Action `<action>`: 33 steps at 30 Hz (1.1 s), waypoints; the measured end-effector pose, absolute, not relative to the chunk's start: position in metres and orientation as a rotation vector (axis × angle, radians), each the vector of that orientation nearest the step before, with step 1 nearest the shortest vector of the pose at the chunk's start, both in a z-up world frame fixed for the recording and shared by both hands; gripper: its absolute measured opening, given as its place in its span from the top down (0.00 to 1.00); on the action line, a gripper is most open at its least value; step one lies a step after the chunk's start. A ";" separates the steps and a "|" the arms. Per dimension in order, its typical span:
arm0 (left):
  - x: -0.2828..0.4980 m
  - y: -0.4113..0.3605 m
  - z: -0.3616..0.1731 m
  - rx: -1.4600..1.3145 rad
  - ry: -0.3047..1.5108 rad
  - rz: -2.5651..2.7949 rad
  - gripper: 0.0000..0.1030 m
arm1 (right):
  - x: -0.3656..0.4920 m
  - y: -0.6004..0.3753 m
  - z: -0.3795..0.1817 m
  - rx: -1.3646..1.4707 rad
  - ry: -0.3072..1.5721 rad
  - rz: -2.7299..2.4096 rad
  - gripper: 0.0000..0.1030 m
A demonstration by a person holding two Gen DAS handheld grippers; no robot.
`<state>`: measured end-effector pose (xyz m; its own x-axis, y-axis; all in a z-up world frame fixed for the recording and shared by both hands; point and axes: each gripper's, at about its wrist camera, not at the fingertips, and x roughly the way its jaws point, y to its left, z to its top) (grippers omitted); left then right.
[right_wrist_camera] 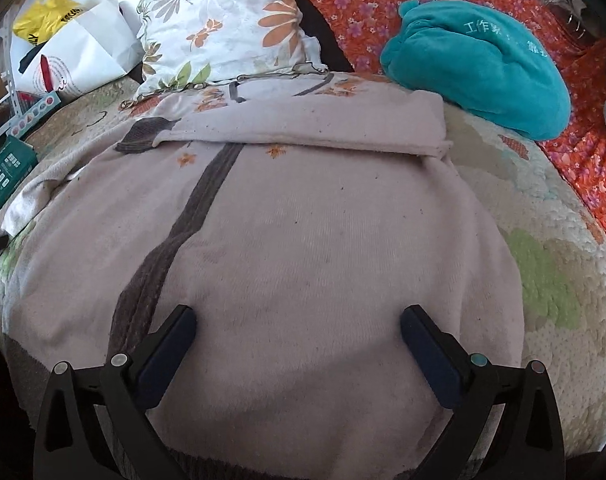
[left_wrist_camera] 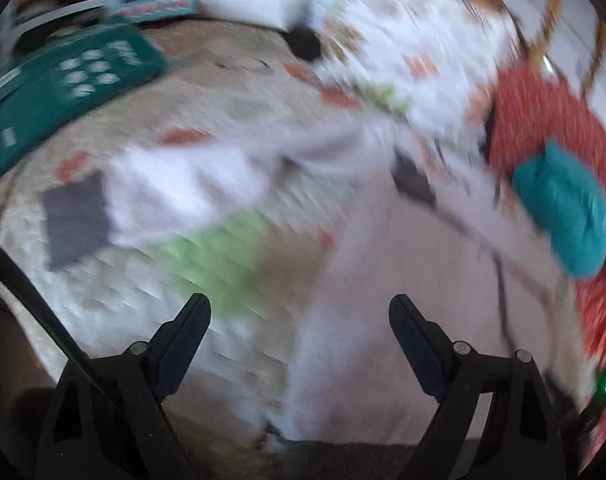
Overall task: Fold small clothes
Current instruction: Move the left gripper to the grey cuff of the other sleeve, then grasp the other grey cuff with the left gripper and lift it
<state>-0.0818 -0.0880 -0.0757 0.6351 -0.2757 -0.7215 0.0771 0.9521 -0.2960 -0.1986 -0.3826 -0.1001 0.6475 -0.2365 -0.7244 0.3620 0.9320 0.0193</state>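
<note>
On the bed, the pale pink garment [right_wrist_camera: 303, 240] has its far part folded across, further folds seemingly left, while the left gripper [left_wrist_camera: 299, 312] and right gripper [right_wrist_camera: 299, 320] hover wide-fingered, empty.

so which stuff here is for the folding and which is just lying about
For the job:
- pale pink garment
- left gripper, open
- right gripper, open

Lying about:
- teal plush
- floral pillow
- green box
- white paper bag
</note>
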 end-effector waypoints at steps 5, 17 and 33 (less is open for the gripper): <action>-0.058 -0.016 -0.064 -0.442 0.835 -0.090 0.12 | -0.197 -0.381 -0.101 0.153 0.782 -0.348 0.00; 0.014 0.043 -0.103 -0.560 0.943 0.070 0.10 | -0.197 -0.380 -0.101 0.154 0.777 -0.350 0.00; 0.066 0.092 0.012 -0.216 0.747 0.317 1.00 | -0.197 -0.379 -0.101 0.153 0.775 -0.352 0.00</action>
<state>0.0657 0.0916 0.0121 0.6894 0.2054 -0.6947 -0.3573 0.9306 -0.0794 -0.1968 -0.3791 -0.1007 0.6598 -0.2536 -0.7074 0.3652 0.9309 0.0069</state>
